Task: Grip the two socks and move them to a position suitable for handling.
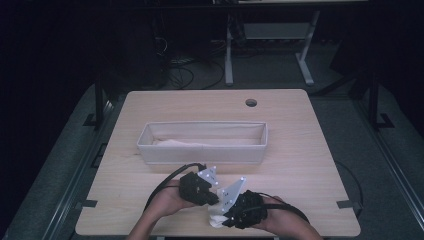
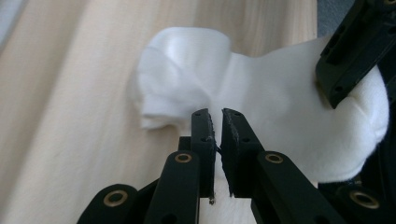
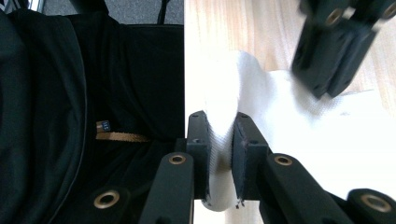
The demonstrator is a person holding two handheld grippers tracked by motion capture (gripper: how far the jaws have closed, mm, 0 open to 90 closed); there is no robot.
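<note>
White cloth (image 1: 216, 220), soft and bunched, lies at the near edge of the wooden table (image 1: 300, 150), between the 2 grippers. Right gripper (image 3: 220, 140) is clenched on a fold of it: in the right gripper view the fabric is pinched between both pads, w/ the rest of the cloth spreading out to the right. Left gripper (image 2: 215, 135) sits over the cloth's middle, jaws nearly together w/ only a thin slit between them; can't tell if any fabric is caught there, the tips look bare. In the left gripper view the other gripper presses on the cloth at upper right. Both hands come in from the bottom of the high view, close together. Long pale fabric bin (image 1: 150, 150) stands further back at mid-table, well apart from the cloth.
</note>
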